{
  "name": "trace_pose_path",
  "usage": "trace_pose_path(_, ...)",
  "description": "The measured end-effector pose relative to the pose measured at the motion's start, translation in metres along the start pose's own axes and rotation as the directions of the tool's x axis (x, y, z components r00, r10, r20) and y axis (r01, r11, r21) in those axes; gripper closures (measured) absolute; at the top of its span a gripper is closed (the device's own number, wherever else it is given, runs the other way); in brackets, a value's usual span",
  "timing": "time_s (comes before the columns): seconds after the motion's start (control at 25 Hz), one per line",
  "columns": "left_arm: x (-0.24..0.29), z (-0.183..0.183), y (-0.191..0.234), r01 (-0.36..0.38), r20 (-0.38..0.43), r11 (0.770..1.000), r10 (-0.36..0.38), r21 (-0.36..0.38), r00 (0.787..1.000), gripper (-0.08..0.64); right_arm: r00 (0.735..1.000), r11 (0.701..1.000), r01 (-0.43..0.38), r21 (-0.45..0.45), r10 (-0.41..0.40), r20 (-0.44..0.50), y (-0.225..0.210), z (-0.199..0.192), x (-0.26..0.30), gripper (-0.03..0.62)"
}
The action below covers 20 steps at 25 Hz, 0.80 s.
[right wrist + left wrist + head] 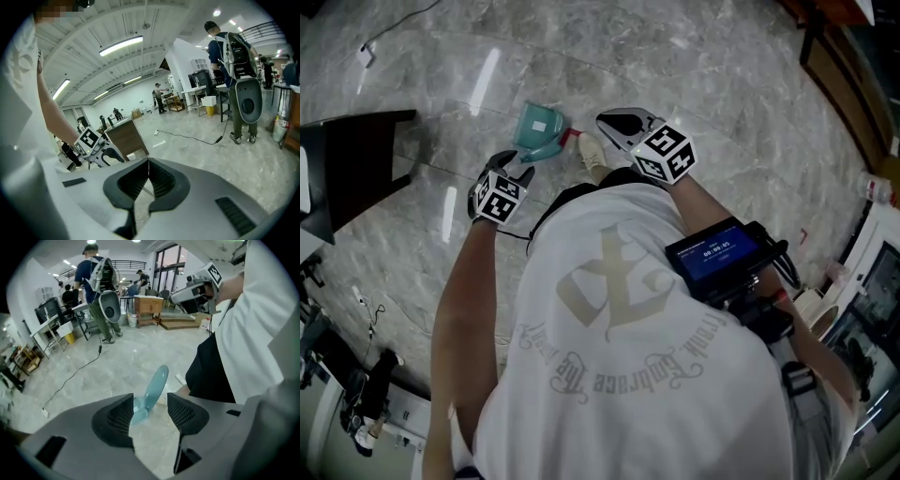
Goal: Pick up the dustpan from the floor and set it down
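Note:
The teal dustpan [539, 131] lies on the marble floor in front of me. In the left gripper view its pale blue handle [156, 384] rises from between the jaws. My left gripper [523, 172] [150, 404] points steeply down over the handle and is open. The handle sits close to the left pad [123, 416], and the pads do not press on it. My right gripper [604, 119] [148, 163] hangs just right of the dustpan, shut with nothing in it, its fingertips touching.
A dark cabinet [352, 159] stands on the left. A pale thing with a red end [587, 150] lies beside the dustpan. A cable [70, 376] runs across the floor. A person with a backpack [98, 282] and a wooden desk [149, 305] are further off.

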<state>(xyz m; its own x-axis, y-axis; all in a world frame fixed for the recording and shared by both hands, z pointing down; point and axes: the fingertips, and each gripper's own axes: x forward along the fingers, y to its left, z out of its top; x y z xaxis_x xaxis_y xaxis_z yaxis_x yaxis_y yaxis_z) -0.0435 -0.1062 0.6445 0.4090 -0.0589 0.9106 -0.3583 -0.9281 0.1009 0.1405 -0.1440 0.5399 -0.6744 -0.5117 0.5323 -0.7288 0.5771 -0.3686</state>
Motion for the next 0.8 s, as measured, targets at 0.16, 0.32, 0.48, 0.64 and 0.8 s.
trace_pose_path(0.16,0.017,-0.007,-0.002,0.036,-0.074,0.993,-0.028,0.111,0.997,0.339,0.999,0.999,0.04,0.024,-0.04,-0.004,-0.012,-0.008,-0.009,0.575)
trace_pose_path(0.32,0.035,-0.016,-0.004,0.078,-0.165,0.967,-0.039,0.241,0.986,0.34,0.998,0.997,0.07,0.043,-0.07,-0.006,-0.02,-0.012,-0.015,0.575)
trace_pose_path(0.48,0.046,-0.023,-0.003,0.101,-0.21,0.95,-0.038,0.297,0.977,0.341,0.996,0.994,0.092,0.059,-0.092,-0.007,-0.024,-0.016,-0.02,0.575)
trace_pose_path(0.64,0.057,-0.025,-0.002,0.122,-0.23,0.94,-0.047,0.32,0.972,0.342,0.993,0.991,0.118,0.07,-0.118,-0.009,-0.034,-0.019,-0.026,0.575)
trace_pose_path(0.8,0.062,-0.03,0.0,0.13,-0.259,0.916,-0.03,0.38,0.965,0.401,0.99,0.986,0.144,0.086,-0.144,-0.003,-0.039,-0.02,-0.032,0.575)
